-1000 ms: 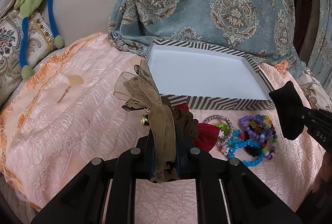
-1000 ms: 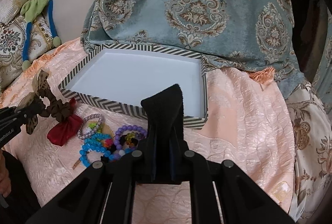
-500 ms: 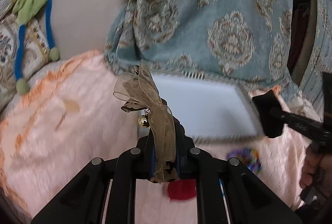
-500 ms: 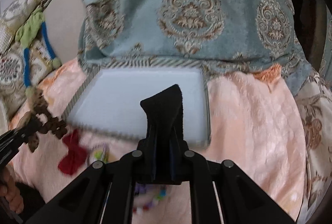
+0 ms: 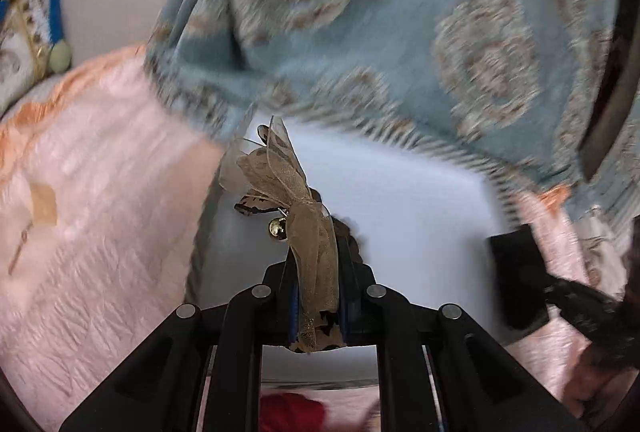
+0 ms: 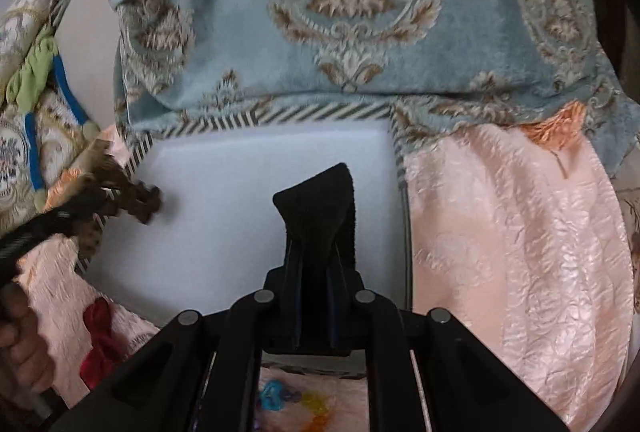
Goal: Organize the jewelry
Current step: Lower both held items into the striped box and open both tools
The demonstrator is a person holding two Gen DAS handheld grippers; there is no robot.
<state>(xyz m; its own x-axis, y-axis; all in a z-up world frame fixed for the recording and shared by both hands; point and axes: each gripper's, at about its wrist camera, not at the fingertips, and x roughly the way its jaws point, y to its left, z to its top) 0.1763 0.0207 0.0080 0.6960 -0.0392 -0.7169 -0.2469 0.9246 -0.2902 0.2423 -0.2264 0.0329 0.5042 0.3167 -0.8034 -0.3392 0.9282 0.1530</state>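
My left gripper [image 5: 318, 292] is shut on a sheer brown ribbon bow [image 5: 296, 200] with a small gold bell and holds it above the white inside of the striped box [image 5: 420, 200]. My right gripper [image 6: 316, 272] is shut on a black fabric piece [image 6: 320, 204] and holds it over the same box [image 6: 224, 192]. The left gripper with its bow [image 6: 128, 192] shows over the box's left edge in the right wrist view. The right gripper's black piece [image 5: 516, 272] shows at the right in the left wrist view.
A red bow [image 6: 100, 344] and coloured bead bracelets [image 6: 288, 400] lie on the pink bedspread [image 6: 512, 232] in front of the box. A blue patterned blanket [image 6: 352, 12] lies against the box's far side. Cushions and a green-and-blue cord [image 6: 36, 84] are at the left.
Both grippers have moved forward from above the bedspread and jewelry to above the box, each still holding its item. The views are blurred by motion.
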